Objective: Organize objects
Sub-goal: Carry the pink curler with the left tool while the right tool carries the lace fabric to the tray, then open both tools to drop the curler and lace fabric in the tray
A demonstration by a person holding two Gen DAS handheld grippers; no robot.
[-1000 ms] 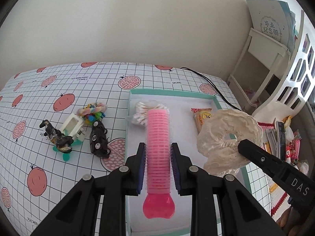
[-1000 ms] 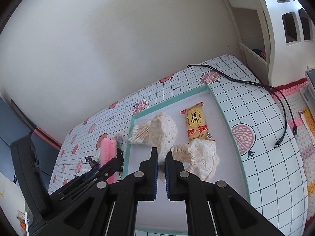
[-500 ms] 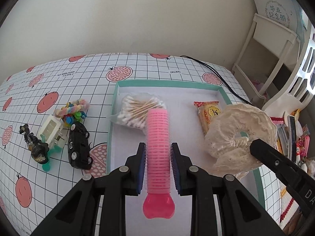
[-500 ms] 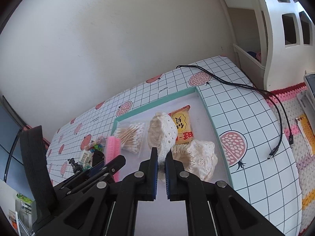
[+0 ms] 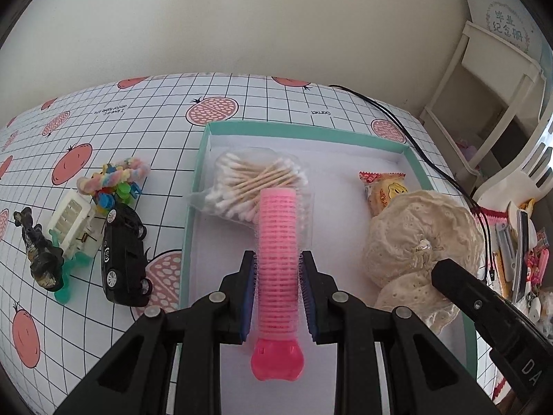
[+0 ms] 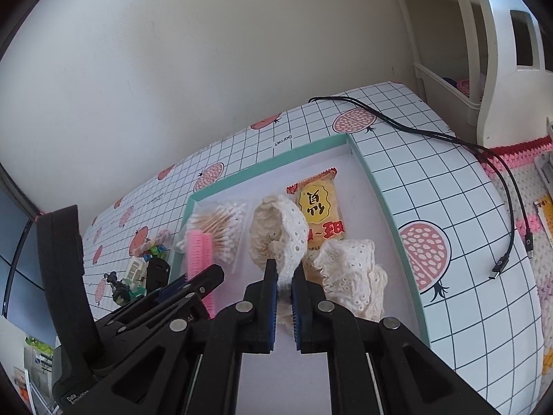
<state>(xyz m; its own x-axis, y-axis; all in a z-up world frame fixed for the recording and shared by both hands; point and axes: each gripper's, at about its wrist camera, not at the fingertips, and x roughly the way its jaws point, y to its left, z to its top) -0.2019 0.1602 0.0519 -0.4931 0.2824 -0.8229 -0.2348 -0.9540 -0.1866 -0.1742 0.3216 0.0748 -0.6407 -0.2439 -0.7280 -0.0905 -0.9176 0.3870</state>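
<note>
Both tongs have come lower over the tray [image 5: 408,145]: left tongs [image 5: 278,269] grasping the pink roller [image 5: 278,242], right tongs [image 6: 284,276] grasping the lace cloth [image 6: 280,228], so release seems near.

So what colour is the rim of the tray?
Teal green rim, white inside; clearest in the left wrist view.

We seem to be in a home, likely a child's room. The table [image 5: 262,103] wears a grid cloth printed with pomegranates, set against a plain wall [image 6: 207,69]. White shelving [image 5: 484,97] stands to the right, beside a crocheted mat [image 6: 518,180]. On the cloth lie a toy car [image 5: 124,252] and a charging cable [image 6: 449,138].
</note>
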